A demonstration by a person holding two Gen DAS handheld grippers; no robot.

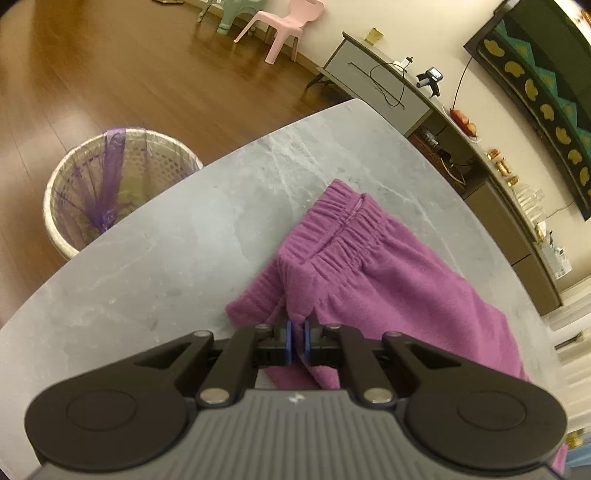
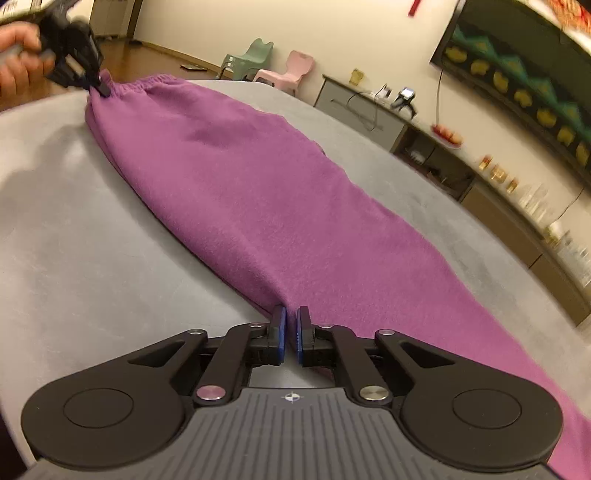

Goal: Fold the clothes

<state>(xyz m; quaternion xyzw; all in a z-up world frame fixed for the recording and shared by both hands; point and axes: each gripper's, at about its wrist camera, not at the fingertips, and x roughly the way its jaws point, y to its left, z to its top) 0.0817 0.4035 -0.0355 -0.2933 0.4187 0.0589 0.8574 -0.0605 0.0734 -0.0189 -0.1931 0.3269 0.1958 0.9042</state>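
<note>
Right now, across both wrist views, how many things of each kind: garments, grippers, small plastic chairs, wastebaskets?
Purple fleece trousers: 1
Black two-finger grippers: 2, left, right
Small plastic chairs: 2, pink, green
Lined woven wastebasket: 1
Total: 6

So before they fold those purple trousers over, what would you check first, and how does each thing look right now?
1. Left gripper shut on the purple trousers at the waistband: ok.
2. Right gripper shut on the trousers' near edge: ok.
3. Cloth stretched flat between the two grippers: ok, few wrinkles.
4. Trousers lying fully on the grey table: cannot tell, far side runs out of view.
5. Bare tabletop beside the trousers for folding: ok.
</note>
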